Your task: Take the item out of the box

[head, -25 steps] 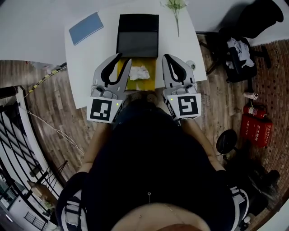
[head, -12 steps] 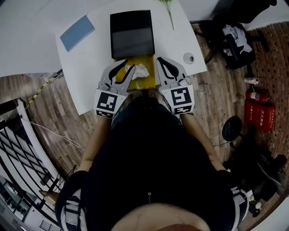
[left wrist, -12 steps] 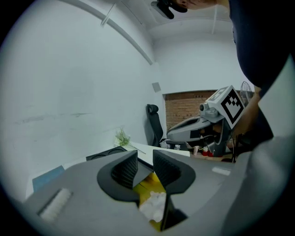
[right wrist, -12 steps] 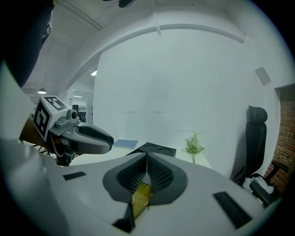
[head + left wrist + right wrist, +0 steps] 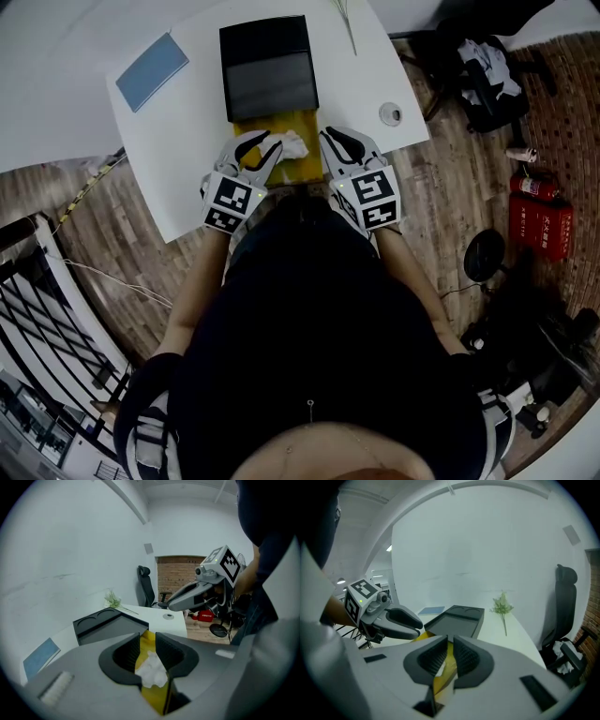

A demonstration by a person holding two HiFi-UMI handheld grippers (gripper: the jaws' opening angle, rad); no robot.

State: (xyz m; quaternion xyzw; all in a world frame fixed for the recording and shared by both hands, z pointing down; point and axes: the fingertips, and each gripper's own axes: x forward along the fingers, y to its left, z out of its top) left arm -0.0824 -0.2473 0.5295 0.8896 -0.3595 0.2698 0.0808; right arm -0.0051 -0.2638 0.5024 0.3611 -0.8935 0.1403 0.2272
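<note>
An open yellow box (image 5: 298, 125) lies on the white table (image 5: 187, 141), its black lid (image 5: 267, 66) folded back behind it. A crumpled white item (image 5: 292, 143) rests inside near the box's front. My left gripper (image 5: 258, 150) hovers at the box's left front corner, jaws open. Through their gap the white item (image 5: 151, 670) shows just below and ahead, untouched. My right gripper (image 5: 339, 143) hangs at the box's right front edge. Its jaws stand a narrow gap apart, with only the yellow box (image 5: 451, 660) seen between them.
A blue booklet (image 5: 151, 71) lies at the table's far left and a small round object (image 5: 391, 114) at its right edge. A green sprig (image 5: 502, 606) lies at the back. An office chair (image 5: 478, 70) and red fire extinguishers (image 5: 544, 220) stand on the wooden floor to the right.
Both grippers have sunk and tipped down toward the box's front end. The left one's tip now overlaps the white item in the head view. The jaws' spacing looks unchanged.
</note>
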